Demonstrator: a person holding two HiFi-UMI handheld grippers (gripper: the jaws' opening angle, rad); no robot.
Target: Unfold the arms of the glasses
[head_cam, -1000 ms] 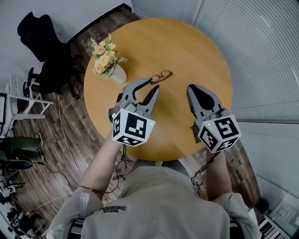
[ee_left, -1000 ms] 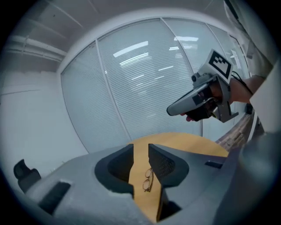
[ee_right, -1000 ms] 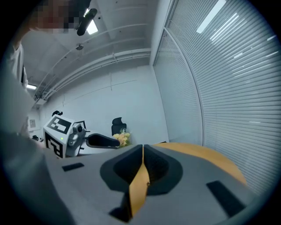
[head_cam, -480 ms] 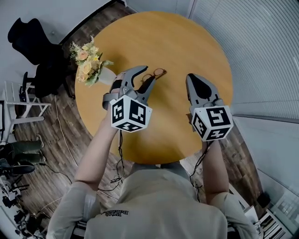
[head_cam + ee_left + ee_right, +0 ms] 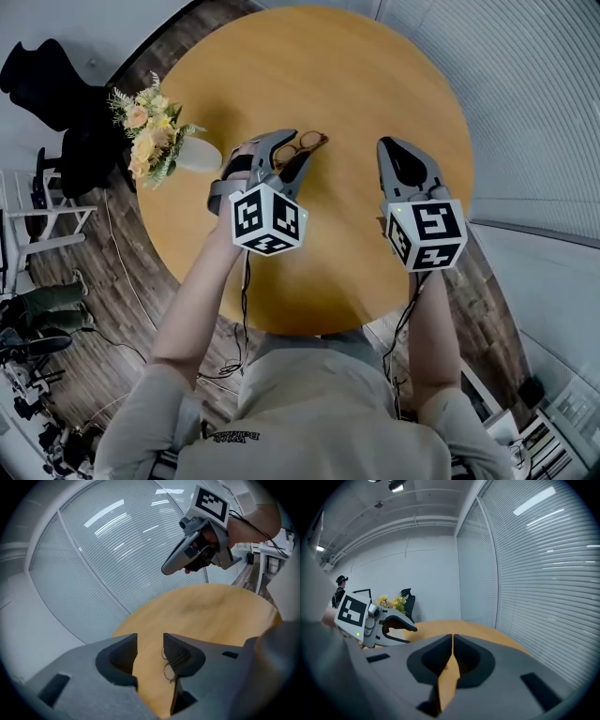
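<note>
A vase of flowers stands at the round table's edge.

Glasses partly behind left hand-held gripper

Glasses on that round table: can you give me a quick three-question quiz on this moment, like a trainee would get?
1. True or false: the right gripper has its fingers together.
2. Where are the glasses? A: on the table, by the left gripper. B: held in the right gripper. C: on the floor.
3. Fill in: the vase at the table's edge holds ___.
Key: 1 true. 2 A; the left gripper's fingers have just been opening, and the glasses show in their gap, ungripped. 3 flowers.
</note>
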